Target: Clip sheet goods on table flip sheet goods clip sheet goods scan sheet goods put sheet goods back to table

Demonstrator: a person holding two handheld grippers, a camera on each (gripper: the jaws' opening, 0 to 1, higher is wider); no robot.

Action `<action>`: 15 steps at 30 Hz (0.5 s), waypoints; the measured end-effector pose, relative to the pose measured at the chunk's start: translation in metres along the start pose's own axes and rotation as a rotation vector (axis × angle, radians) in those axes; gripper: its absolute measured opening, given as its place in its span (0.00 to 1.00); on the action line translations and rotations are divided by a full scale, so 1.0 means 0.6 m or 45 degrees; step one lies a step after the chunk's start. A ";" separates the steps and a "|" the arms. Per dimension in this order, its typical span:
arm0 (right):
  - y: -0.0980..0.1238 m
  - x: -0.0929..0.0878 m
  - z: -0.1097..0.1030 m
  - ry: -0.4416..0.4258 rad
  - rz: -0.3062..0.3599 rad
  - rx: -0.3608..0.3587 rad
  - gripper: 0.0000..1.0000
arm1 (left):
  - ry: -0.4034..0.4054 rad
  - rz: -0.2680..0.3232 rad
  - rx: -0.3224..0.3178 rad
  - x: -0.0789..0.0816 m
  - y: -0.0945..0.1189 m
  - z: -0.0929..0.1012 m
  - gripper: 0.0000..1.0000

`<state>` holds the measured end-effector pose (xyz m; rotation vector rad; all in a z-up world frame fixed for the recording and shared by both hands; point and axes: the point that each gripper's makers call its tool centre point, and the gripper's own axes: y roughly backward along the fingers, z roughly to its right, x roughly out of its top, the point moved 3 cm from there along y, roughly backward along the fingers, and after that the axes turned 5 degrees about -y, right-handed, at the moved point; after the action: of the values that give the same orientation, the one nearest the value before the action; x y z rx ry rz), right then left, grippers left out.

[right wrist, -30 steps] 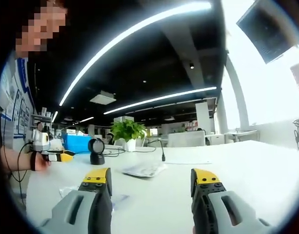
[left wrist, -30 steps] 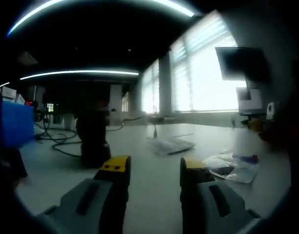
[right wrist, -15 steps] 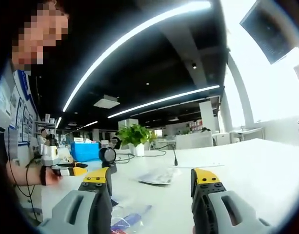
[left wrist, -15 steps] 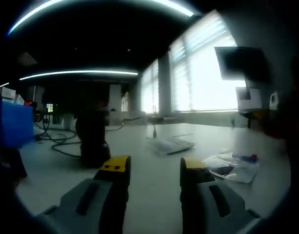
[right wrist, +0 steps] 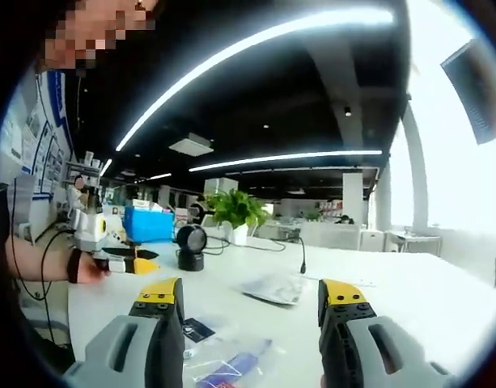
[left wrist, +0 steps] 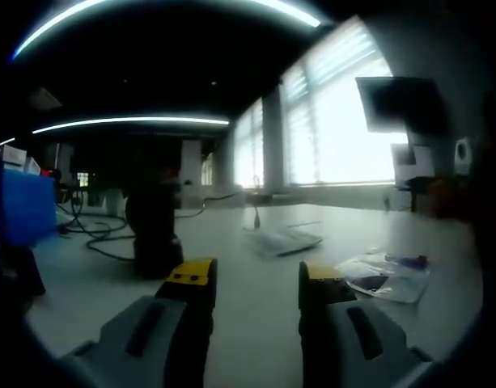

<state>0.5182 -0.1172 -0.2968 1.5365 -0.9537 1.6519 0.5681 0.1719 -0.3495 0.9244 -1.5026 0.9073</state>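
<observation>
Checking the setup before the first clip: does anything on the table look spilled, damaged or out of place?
Nothing stands out. Two clear sheet packets lie flat on the white table, the scanner stands upright, and both grippers hang open over the table.

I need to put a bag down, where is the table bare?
Bare white table lies right of the flat clear bag. It is crowded near the black scanner, and another clear plastic bag lies between the right gripper's jaws.
</observation>
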 end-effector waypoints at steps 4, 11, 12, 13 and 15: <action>-0.008 -0.013 -0.026 0.011 -0.026 0.008 0.62 | 0.001 0.001 -0.002 0.000 0.000 0.000 0.33; -0.015 -0.009 -0.068 0.130 -0.048 0.036 0.62 | 0.001 0.002 -0.001 0.000 0.001 0.000 0.33; -0.016 -0.009 -0.070 0.133 -0.048 0.038 0.62 | 0.001 0.002 -0.001 0.000 0.001 0.000 0.33; -0.017 -0.009 -0.072 0.137 -0.048 0.040 0.62 | 0.001 0.002 -0.001 0.000 0.001 0.000 0.33; -0.018 -0.012 -0.074 0.118 -0.052 0.045 0.62 | 0.001 0.003 -0.002 0.000 0.001 0.000 0.33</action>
<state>0.5058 -0.0731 -0.3047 1.4791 -0.8429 1.7042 0.5677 0.1723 -0.3496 0.9214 -1.5035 0.9079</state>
